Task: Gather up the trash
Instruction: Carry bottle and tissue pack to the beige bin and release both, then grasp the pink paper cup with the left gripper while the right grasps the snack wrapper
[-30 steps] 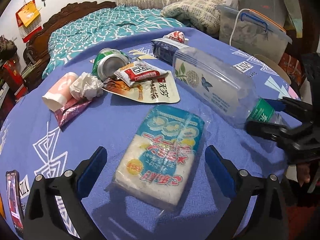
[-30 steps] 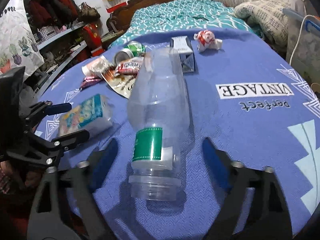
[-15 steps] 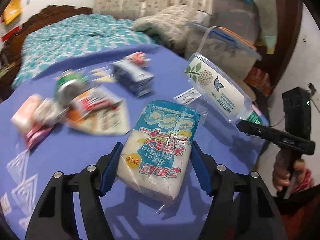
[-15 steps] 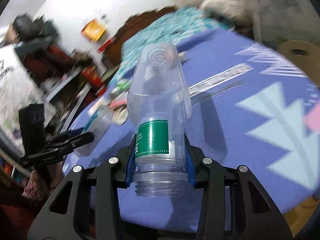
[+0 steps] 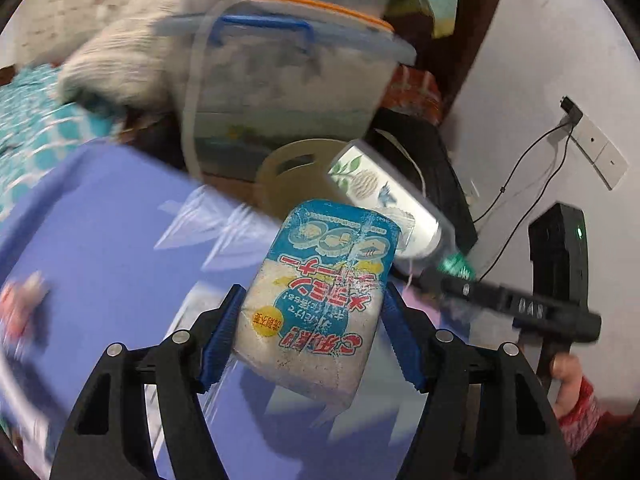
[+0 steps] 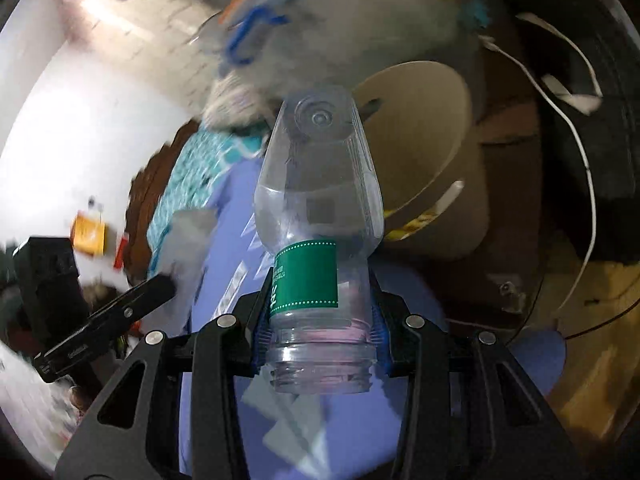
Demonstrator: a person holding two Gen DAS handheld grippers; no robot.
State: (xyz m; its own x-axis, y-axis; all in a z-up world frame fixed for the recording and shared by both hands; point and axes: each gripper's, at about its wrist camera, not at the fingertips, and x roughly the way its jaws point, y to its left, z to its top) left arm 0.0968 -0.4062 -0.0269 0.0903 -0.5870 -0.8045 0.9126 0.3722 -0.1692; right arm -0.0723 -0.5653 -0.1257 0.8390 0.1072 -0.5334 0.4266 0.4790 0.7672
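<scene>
Tissue pack (image 5: pixel 320 300) clamped in left tool (image 5: pixel 310 334)

Beige bin (image 6: pixel 420 148) mouth gapes at one o'clock — storage box (image 5: pixel 288 92) crowds twelve, cables (image 6: pixel 576 152) trail at three.

A soft packet (image 5: pixel 320 300) wrapped in thin, crinkled, glossy plastic film with printed blue, white and red patches. A clear, smooth plastic bottle (image 6: pixel 318 216) with a glossy green label band and ribbed threads at its open neck. Matt black plastic gripper arms with ridged blue pads (image 5: pixel 222 336). A matt blue woven tablecloth (image 5: pixel 100 248). A tan, smooth plastic bin (image 6: pixel 432 152). A translucent, cloudy plastic storage box (image 5: pixel 288 92).
</scene>
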